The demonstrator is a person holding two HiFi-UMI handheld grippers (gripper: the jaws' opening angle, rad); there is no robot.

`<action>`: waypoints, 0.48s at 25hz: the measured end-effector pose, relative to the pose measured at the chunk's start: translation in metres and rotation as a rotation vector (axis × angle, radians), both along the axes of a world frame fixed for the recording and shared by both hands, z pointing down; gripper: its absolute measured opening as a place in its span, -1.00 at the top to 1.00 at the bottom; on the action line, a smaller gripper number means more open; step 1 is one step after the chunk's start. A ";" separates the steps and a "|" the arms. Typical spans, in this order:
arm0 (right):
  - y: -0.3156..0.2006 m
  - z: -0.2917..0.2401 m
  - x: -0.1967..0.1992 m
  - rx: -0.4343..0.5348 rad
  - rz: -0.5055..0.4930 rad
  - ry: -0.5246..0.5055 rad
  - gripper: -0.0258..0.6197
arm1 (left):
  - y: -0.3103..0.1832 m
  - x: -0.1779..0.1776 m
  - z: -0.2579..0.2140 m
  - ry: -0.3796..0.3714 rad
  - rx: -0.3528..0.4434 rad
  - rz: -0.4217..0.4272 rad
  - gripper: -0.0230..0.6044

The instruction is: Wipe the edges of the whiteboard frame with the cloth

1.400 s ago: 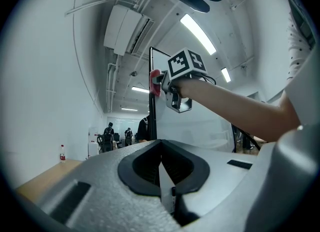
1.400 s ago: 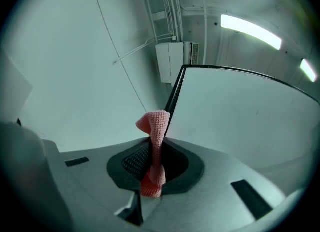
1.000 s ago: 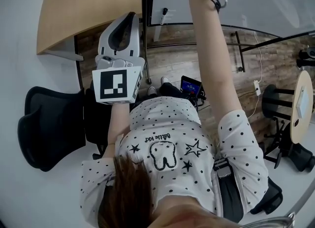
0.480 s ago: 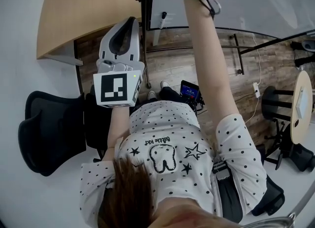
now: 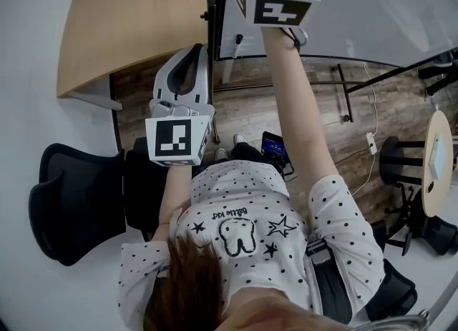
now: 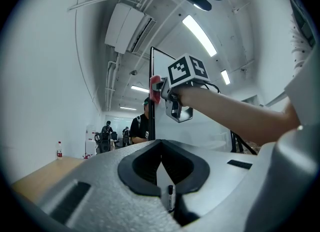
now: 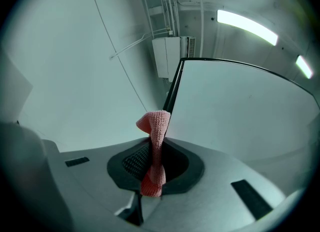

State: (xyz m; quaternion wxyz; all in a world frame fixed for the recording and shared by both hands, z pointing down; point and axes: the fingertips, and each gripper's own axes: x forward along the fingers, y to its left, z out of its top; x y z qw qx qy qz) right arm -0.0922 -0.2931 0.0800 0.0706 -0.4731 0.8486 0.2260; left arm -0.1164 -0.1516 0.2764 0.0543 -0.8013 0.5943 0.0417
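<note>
- Since a second ago my right gripper [image 7: 152, 175] has slid in from over the board face towards the left upright of the thin black metal whiteboard frame [image 7: 173, 86]. In the head view its marker cube now overlaps that upright at the upper middle of the frame.
- Its fingers are clenched on the pink knitted cloth [image 7: 155, 138]. The free end of the cloth stands up from them and sits right at the upright, below the top left corner. It seems to touch the frame, though I cannot be sure.
- I take that to mean the cloth has only now got to this edge, and the wipe along it is just beginning. The top rail, curving off to the right, looks still to be done.
- My left gripper [image 6: 161, 172] has barely shifted. It hangs lower, at the middle left of the head view, with its fingers closed on nothing, well short of the board.
- Through their slit I see a black marker pen [image 6: 170, 196] lower down on the board.
- Room to move: the white board surface [image 7: 240, 116] lies open to the right of the upright, and plain wall lies to its left.
- The light wooden worktop [image 5: 129, 22] and the black office chair [image 5: 71, 194] sit far below at the left.
</note>
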 end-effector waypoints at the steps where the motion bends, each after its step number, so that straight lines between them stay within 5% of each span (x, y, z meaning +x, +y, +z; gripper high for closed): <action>1: 0.000 0.001 0.001 0.004 0.006 -0.001 0.82 | 0.000 0.000 0.000 0.000 0.001 -0.001 0.88; 12: 0.003 0.008 0.004 0.014 0.006 -0.033 0.82 | -0.003 -0.001 0.008 0.004 -0.012 -0.002 0.88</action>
